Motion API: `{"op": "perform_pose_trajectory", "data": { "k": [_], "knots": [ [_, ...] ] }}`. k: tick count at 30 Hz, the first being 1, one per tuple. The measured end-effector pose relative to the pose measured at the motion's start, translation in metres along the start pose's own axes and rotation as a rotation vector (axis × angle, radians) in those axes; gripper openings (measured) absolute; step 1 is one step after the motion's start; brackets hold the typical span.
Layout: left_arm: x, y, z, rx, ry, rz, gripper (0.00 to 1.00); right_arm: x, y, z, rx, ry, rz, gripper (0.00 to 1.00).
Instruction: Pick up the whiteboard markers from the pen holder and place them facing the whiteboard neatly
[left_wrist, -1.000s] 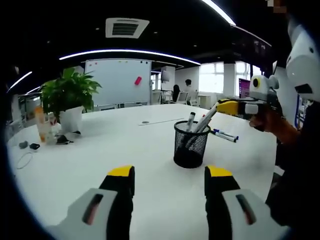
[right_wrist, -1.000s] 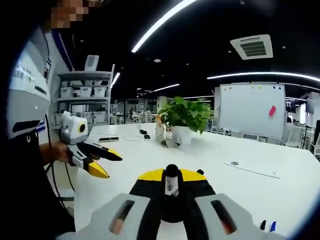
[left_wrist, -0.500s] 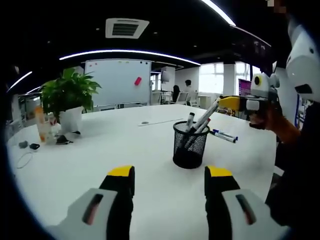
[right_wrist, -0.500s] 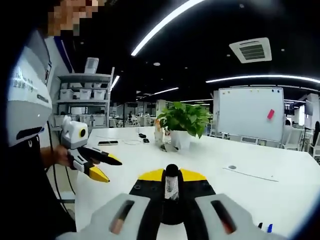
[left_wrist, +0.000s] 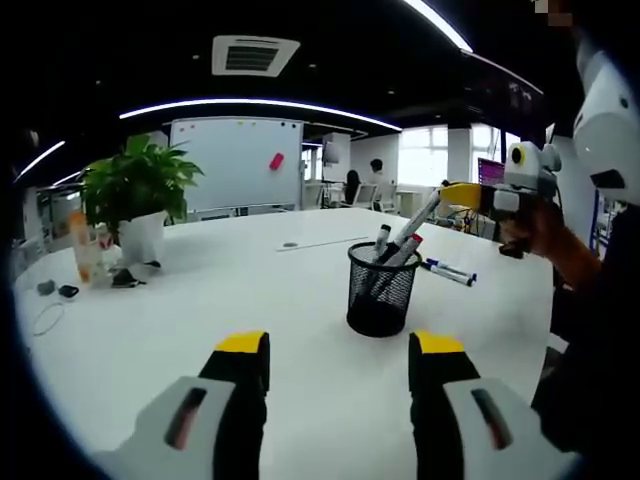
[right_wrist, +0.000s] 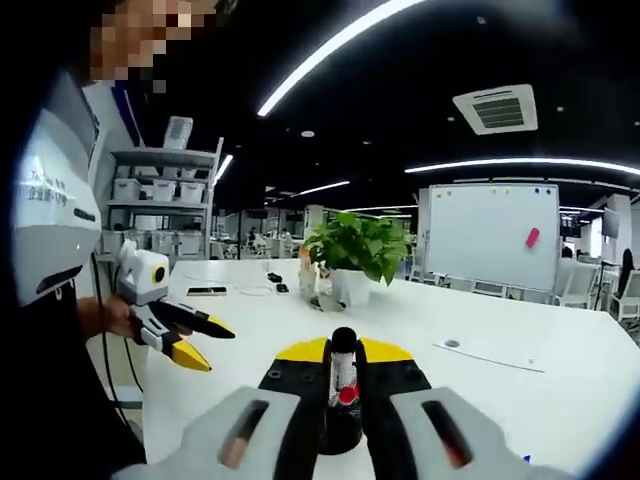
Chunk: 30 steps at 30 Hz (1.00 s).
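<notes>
Left gripper view: left gripper (left_wrist: 338, 350), jaws spread wide apart with nothing between them, over a white table (left_wrist: 200, 300). Black mesh pen holder (left_wrist: 380, 291) stands upright on the table ahead, between the jaw tips. Markers (left_wrist: 388, 250) lean inside the holder, one with a red cap. Right gripper (left_wrist: 447, 195) enters from the right, above and to the right of the holder, jaws closed on a white marker (left_wrist: 419, 220) whose lower end sits at the holder's mouth; whether it has cleared the rim cannot be told. Two more markers (left_wrist: 448, 271) lie flat on the table just right of the holder. Whiteboard (left_wrist: 236, 163) stands upright at the far side of the room, a pink item on its face. Potted plant (left_wrist: 138, 195) on the table at left, with small items beside it.

Right gripper view: right gripper (right_wrist: 343, 355) clamped on the marker (right_wrist: 344, 372), black end upward, red band lower down. Left gripper (right_wrist: 200, 338) at left, jaws apart, held by a hand (right_wrist: 112, 315). Whiteboard (right_wrist: 492, 235) and plant (right_wrist: 352, 250) beyond.
</notes>
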<state>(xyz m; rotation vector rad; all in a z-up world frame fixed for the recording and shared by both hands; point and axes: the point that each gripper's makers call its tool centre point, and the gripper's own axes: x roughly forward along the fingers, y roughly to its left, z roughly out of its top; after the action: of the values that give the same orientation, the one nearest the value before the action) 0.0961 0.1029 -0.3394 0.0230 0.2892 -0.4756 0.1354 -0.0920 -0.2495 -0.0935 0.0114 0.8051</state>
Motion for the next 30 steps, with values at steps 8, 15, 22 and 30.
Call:
{"op": "perform_pose_trajectory", "data": {
  "k": [8, 15, 22, 30],
  "knots": [
    [0.001, -0.001, -0.001, 0.0, 0.004, -0.002, 0.57, -0.004, -0.006, 0.001, -0.004, -0.002, -0.023, 0.13],
    [0.001, -0.001, -0.001, 0.001, 0.004, -0.003, 0.57, -0.006, -0.008, 0.002, -0.002, -0.003, -0.031, 0.13],
    [0.001, -0.001, -0.001, 0.001, 0.006, -0.002, 0.57, -0.01, -0.011, 0.011, -0.01, -0.032, -0.045, 0.13],
    [0.002, -0.002, -0.001, 0.003, 0.006, -0.005, 0.57, -0.015, -0.02, 0.015, -0.018, -0.039, -0.078, 0.13]
  ]
}}
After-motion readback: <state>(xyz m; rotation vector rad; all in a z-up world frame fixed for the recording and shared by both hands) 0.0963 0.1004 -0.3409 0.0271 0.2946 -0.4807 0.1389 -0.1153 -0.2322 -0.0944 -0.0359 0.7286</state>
